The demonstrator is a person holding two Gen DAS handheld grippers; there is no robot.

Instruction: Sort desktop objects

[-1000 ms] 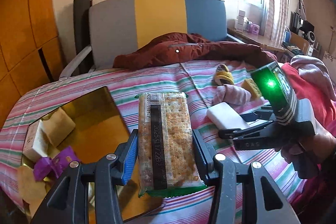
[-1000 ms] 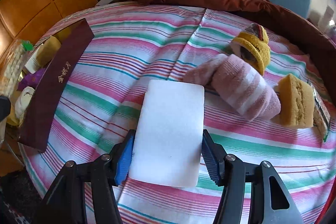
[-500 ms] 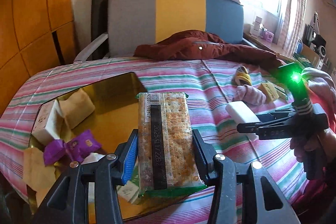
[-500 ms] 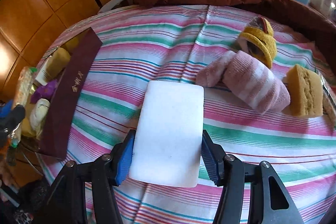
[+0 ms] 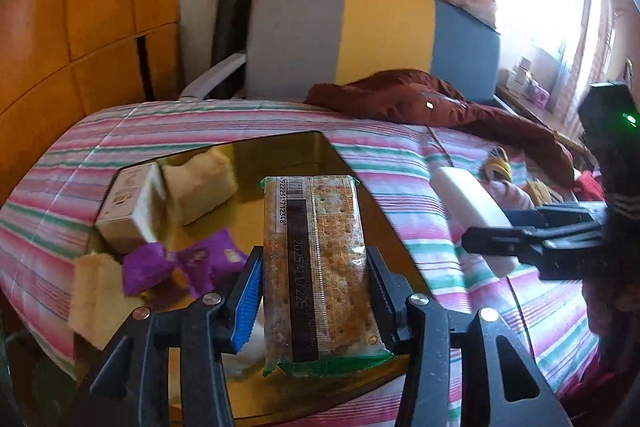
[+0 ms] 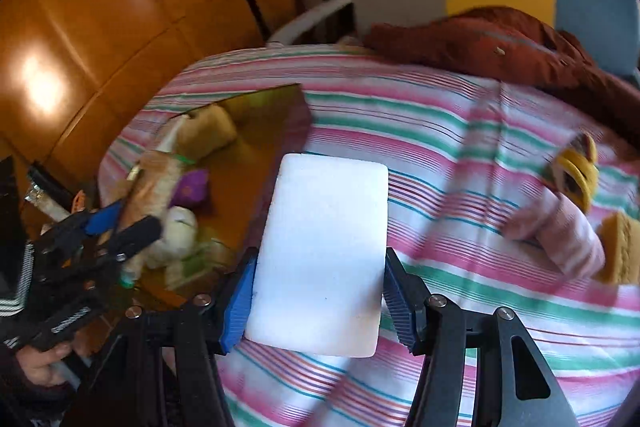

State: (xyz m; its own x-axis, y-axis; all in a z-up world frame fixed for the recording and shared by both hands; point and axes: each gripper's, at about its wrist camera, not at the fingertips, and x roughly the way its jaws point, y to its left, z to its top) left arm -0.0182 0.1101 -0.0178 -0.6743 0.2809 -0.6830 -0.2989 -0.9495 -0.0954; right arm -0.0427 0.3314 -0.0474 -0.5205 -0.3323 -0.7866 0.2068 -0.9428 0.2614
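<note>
My left gripper [image 5: 314, 291] is clamped on a cracker packet [image 5: 320, 267], its blue pads pressed against the packet's two long sides. The packet points away from me, barcode end farthest, and hangs over the gold tray [image 5: 280, 155] that sits on the striped cloth [image 5: 120, 131]. In the tray lie a small white box [image 5: 128, 207], a pale yellow sponge [image 5: 200, 183] just beside it, some purple sachets [image 5: 180, 263] nearer to me, and another pale sponge [image 5: 100, 303] at the tray's near left edge.

My right gripper [image 6: 316, 301] is closed on a white block [image 6: 324, 255], gripping its near end by the two long sides. The block is up off the cloth, next to the tray's dark red wall [image 6: 280, 163]; from the left wrist camera I see it tilted, to the right of the tray.

Further right on the cloth [image 6: 440, 155] lie a pink striped sock [image 6: 560, 239], a yellow-banded item [image 6: 576, 175] beyond it that I cannot identify, and a yellow sponge [image 6: 620, 251] touching the sock. These three are well apart from the tray. A dark red jacket [image 5: 420, 103] is heaped at the far edge of the cloth, in front of a grey, yellow and blue chair back [image 5: 360, 39].
</note>
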